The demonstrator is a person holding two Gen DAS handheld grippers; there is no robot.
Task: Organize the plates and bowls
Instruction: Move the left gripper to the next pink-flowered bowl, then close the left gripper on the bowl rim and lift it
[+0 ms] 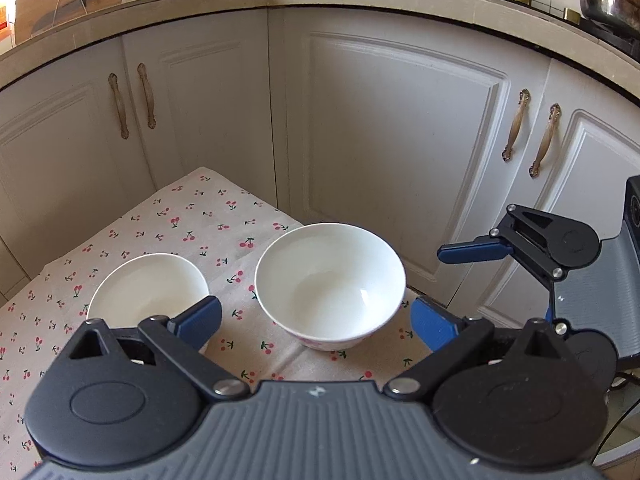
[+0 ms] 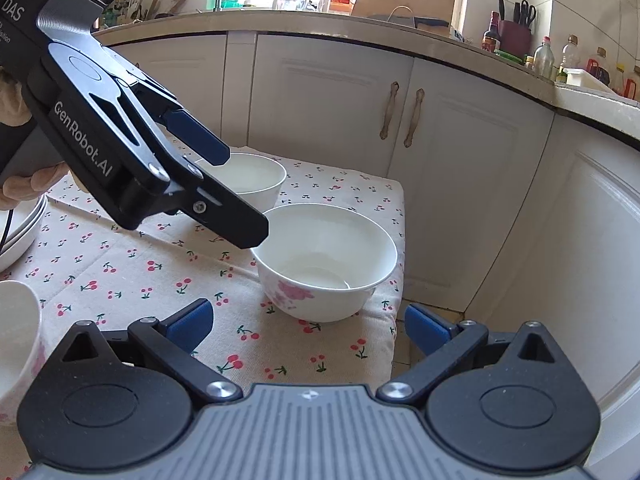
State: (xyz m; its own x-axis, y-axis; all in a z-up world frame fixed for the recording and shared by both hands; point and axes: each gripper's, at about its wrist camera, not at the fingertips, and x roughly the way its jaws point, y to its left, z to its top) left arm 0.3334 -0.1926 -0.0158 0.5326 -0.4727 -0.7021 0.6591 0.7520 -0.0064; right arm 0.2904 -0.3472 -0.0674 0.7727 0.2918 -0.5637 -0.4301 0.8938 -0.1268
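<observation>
I am working over a low table (image 2: 120, 280) spread with a cherry-print cloth, set against white kitchen cabinets (image 1: 400, 140). My left gripper (image 1: 316, 322) is spread wide and empty, and the flowered bowl (image 1: 330, 284) sits just ahead, between its fingertips. A plain white bowl (image 1: 146, 290) stands beside the left finger, partly hidden by it. My right gripper (image 2: 308, 326) is also released, holding nothing, with the flowered bowl just ahead of its fingers. Stacked plates (image 2: 24, 228) lie well off to its left. I judge the flowered bowl to be glazed ceramic: rigid, slick, breakable, moderately heavy. I would pinch its rim wall, one finger inside and one outside.
</observation>
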